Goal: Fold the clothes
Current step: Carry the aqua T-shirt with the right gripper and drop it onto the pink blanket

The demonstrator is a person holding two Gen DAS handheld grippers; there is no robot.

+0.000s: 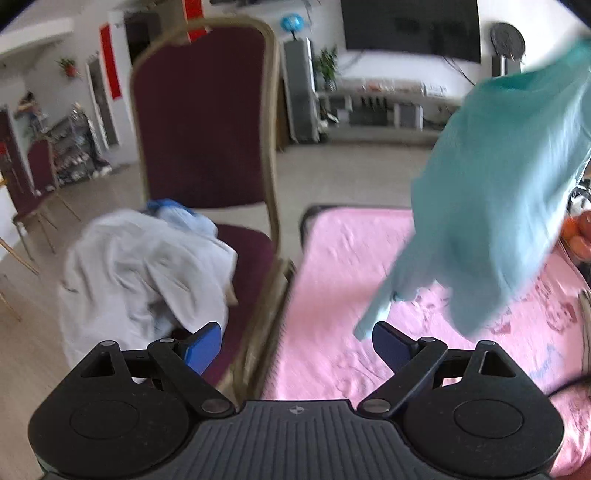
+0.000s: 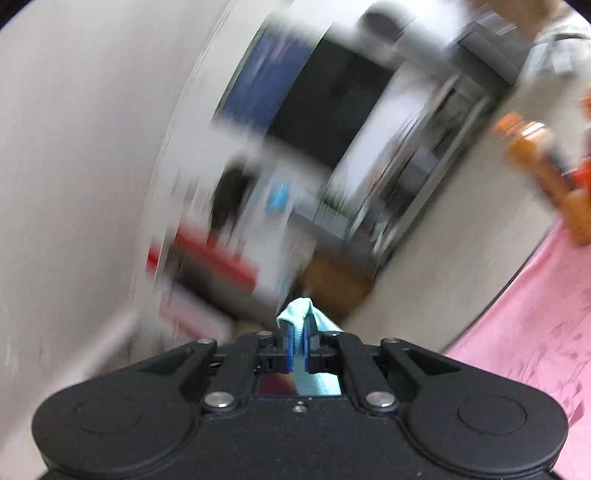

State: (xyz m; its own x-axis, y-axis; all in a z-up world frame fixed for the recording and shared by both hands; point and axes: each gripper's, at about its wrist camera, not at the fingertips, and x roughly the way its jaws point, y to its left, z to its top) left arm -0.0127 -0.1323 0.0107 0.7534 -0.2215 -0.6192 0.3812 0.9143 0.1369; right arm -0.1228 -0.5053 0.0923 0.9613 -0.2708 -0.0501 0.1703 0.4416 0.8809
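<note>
Chair (image 1: 207, 140) first, left wrist view: dark red with a gold frame, and it's basically acting as the laundry bin here, a heap of pale grey-white clothes (image 1: 147, 273) slumped over the seat with a bit of light blue fabric (image 1: 181, 214) poking out on top. The left gripper (image 1: 297, 345) sits in front with its blue pads spread wide, nothing between them. Right of the chair is a table with a pink cloth (image 1: 340, 280) over it, and a teal garment (image 1: 495, 192) hangs in the air above it, lower end dangling just over the pink. Some orange fruit (image 1: 578, 232) at the far right edge, TV (image 1: 410, 26) on the back wall.

Right wrist view is super blurry. The right gripper (image 2: 298, 349) is clamped tight on a fold of the teal garment (image 2: 299, 312), fabric sticking out past the tips and trailing back between the fingers. Pink cloth (image 2: 535, 332) shows lower right, an orange bottle (image 2: 535, 155) beyond it, smeared.
</note>
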